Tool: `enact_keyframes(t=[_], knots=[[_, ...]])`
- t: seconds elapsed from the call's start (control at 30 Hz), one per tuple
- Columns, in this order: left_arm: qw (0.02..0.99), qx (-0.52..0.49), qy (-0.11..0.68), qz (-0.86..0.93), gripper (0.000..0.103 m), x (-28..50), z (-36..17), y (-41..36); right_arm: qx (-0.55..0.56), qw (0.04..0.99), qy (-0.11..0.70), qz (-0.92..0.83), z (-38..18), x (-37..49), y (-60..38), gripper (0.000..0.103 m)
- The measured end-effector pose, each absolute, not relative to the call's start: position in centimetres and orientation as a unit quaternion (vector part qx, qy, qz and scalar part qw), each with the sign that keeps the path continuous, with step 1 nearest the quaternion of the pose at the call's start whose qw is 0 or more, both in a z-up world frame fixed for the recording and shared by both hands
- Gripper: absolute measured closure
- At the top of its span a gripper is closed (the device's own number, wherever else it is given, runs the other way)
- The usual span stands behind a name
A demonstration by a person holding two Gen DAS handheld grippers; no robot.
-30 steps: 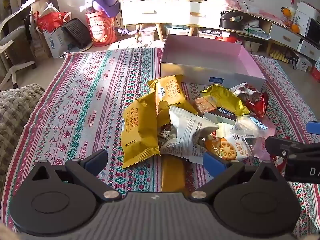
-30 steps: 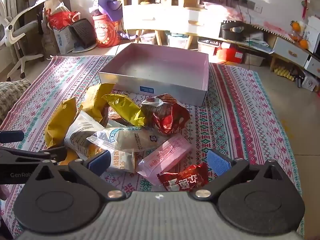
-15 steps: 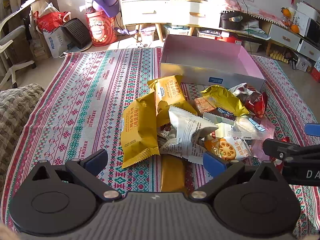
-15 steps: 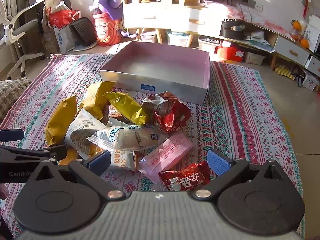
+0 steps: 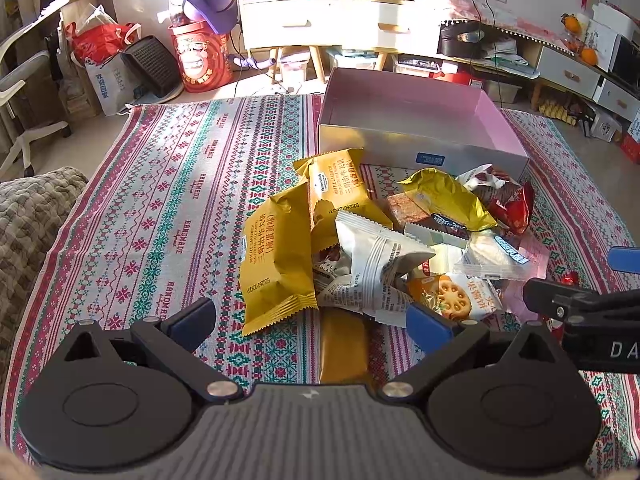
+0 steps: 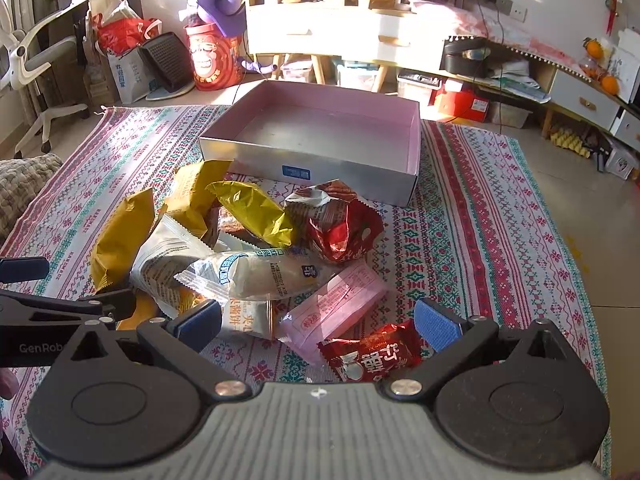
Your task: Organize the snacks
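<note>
Right wrist view: right gripper (image 6: 318, 326) open, red packet (image 6: 372, 356) between tips, box (image 6: 320, 160) at 12 o'clock. Left gripper (image 5: 310, 318) open, snack pile (image 5: 360, 248) at 12.

L claw (image 5: 310, 318) & R claw (image 6: 318, 322) both wide apart (holding nothing).

Strong sunlight falls from the back of the room, washing out the white cabinet (image 5: 320, 24) and the wall behind it in both views. It lies in warm patches across the patterned cloth (image 5: 168, 208), broken by soft shadows. The box (image 6: 320, 136) glows pink on its lit inner wall; its near side is shaded. Foil snack packets (image 6: 340, 232) throw small glints. Fisheye bending curves the edges, and the corners go dark. The middle is sharp; far clutter is slightly soft.
</note>
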State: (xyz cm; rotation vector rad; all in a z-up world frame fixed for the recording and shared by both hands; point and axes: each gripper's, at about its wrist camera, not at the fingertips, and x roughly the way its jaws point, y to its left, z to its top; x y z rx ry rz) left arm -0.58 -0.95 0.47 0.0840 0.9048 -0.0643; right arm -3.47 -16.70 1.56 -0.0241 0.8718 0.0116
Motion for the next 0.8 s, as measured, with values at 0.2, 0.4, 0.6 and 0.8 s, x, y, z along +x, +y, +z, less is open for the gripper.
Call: enact_keyframes(t=[0.2,0.4,0.6,0.8], knots=[[0.898,0.04,0.437,-0.031,0.0,-0.58,0.46,-0.99,-0.013,0.906,0.423,0.005,1.55,-3.44,-16.68,0.0],[0.898,0.04,0.437,-0.032,0.0,-0.6,0.45,-1.04,-0.014,0.906,0.423,0.005,1.58,-3.39,-16.69,0.0],[0.898,0.04,0.437,-0.031,0.0,-0.61,0.45,-1.03,-0.007,0.906,0.424,0.008,1.3,-3.53,-16.64,0.0],[0.898,0.04,0.437,-0.031,0.0,-0.6,0.46,-0.98,-0.006,0.905,0.424,0.009,1.35,-3.5,-16.68,0.0]])
